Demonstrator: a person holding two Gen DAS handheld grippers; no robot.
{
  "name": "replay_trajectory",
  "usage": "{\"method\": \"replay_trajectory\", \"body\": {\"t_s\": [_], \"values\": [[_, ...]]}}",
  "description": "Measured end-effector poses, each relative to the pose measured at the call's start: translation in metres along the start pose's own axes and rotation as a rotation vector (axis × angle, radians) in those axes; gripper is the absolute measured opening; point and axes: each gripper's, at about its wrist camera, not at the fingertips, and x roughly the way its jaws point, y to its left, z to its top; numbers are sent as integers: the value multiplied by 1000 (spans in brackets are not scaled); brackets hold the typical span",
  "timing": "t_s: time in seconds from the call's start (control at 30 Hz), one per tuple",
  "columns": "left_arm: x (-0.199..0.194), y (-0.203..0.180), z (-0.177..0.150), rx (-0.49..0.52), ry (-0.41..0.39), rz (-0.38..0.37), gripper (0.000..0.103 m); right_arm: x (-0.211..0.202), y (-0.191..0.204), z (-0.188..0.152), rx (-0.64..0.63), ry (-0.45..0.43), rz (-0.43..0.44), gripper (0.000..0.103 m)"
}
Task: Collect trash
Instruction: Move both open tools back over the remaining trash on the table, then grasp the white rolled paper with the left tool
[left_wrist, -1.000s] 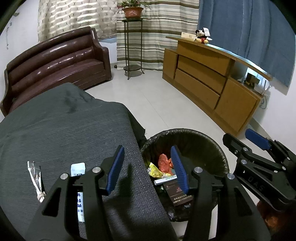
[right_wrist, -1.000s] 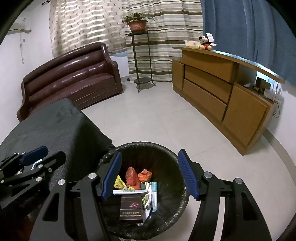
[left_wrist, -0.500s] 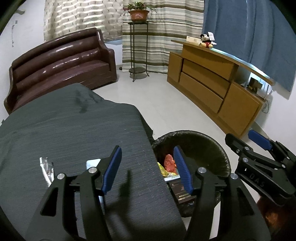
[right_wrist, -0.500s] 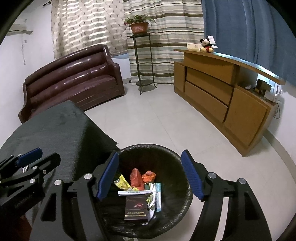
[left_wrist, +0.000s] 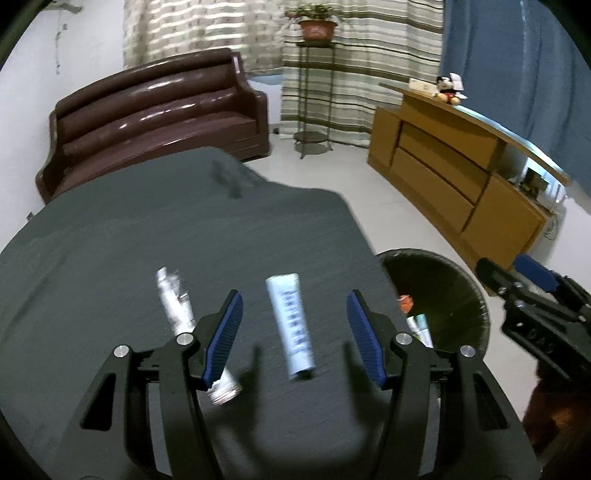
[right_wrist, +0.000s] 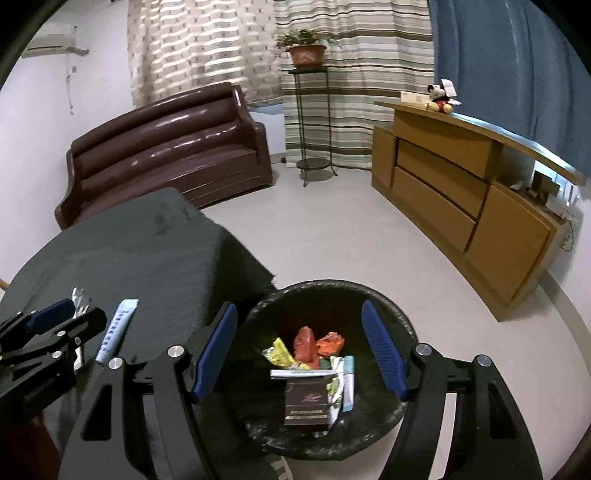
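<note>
A pale blue tube (left_wrist: 291, 325) lies on the dark grey tablecloth (left_wrist: 147, 236), lengthwise between my open left gripper's (left_wrist: 293, 334) blue pads. A crumpled silver tube (left_wrist: 177, 310) with a screw neck lies just left of it, partly behind the left finger. My right gripper (right_wrist: 301, 349) is open and empty above the black-lined trash bin (right_wrist: 402, 325). The bin holds red and yellow wrappers, a dark brown box (right_wrist: 306, 402) and a small tube. The blue tube (right_wrist: 116, 328) also shows in the right wrist view beside the left gripper (right_wrist: 48, 332).
The bin (left_wrist: 461, 291) stands on the floor against the table's right edge. A brown leather sofa (left_wrist: 155, 118) is behind the table, a plant stand (left_wrist: 314, 92) at the back, and a long wooden cabinet (left_wrist: 461, 177) runs along the right wall.
My left gripper has swung left from over the bin's edge to over the table, so the blue tube now lies between its fingers. The right gripper has stayed above the bin.
</note>
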Motion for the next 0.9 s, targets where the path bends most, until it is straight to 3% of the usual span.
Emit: {"method": "replay_trajectory", "body": {"t_s": [0.4,0.9], "values": [[-5,44,-23,-69,42,83,57,-9,28,-9,-59,11,41,68],[10,69,-30,-121,125,86,57,-3,31,-12,-59,35,52,68]]}}
